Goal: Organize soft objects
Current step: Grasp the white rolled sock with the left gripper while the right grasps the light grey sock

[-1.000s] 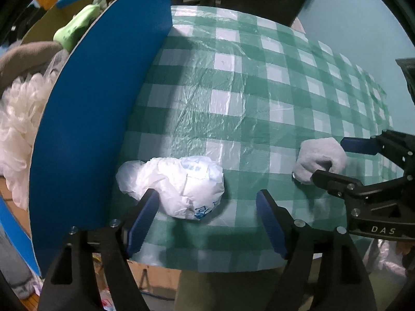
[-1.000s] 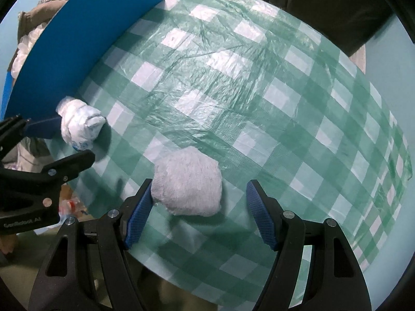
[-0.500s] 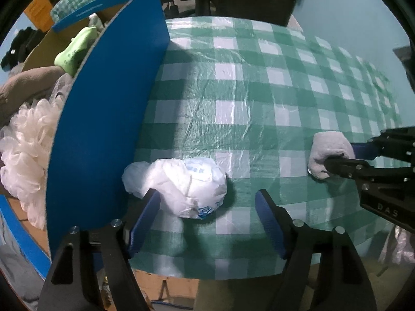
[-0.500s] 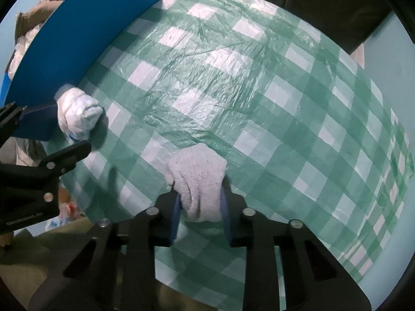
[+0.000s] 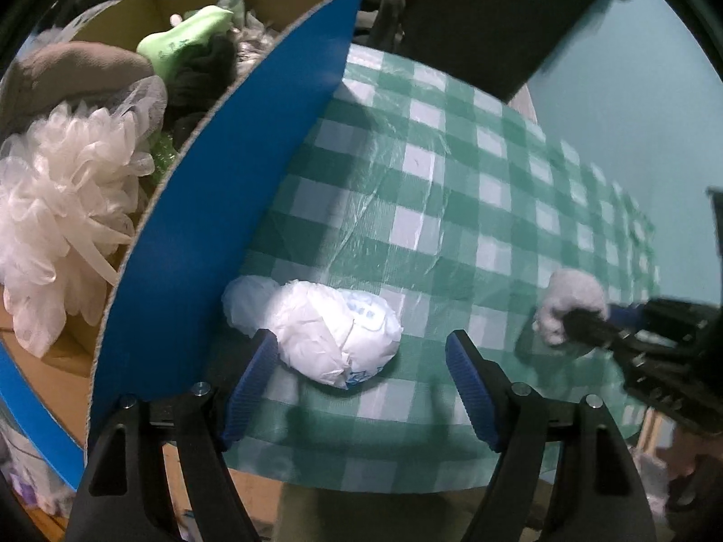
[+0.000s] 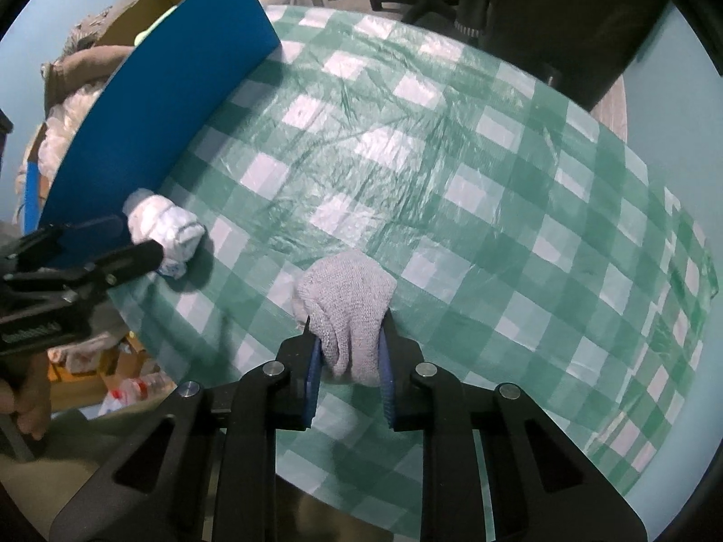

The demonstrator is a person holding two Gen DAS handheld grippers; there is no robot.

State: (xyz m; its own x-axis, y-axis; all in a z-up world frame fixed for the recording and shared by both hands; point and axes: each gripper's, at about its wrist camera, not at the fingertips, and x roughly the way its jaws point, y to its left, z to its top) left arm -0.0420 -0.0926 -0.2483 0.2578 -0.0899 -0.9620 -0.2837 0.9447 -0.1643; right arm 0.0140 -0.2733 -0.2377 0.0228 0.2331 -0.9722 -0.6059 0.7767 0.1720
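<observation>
A crumpled white plastic bundle with blue print (image 5: 332,332) lies on the green checked tablecloth (image 5: 452,207), beside the blue wall of a cardboard box (image 5: 217,226). My left gripper (image 5: 361,370) is open, its fingers on either side of the bundle. The bundle also shows in the right wrist view (image 6: 165,230), with the left gripper (image 6: 135,237) around it. My right gripper (image 6: 348,352) is shut on a grey knitted cloth (image 6: 348,302), lifted just off the table. The cloth also shows in the left wrist view (image 5: 571,302).
The box at the left holds a white mesh bath pouf (image 5: 58,207), a brown soft item (image 5: 68,77), a green soft item (image 5: 190,36) and dark cloth. A dark chair (image 6: 533,4) stands behind the table. The near table edge runs just under both grippers.
My right gripper closed on the grey cloth and raised it slightly. My left gripper stayed open around the white bundle while its view rose and tilted toward the box.
</observation>
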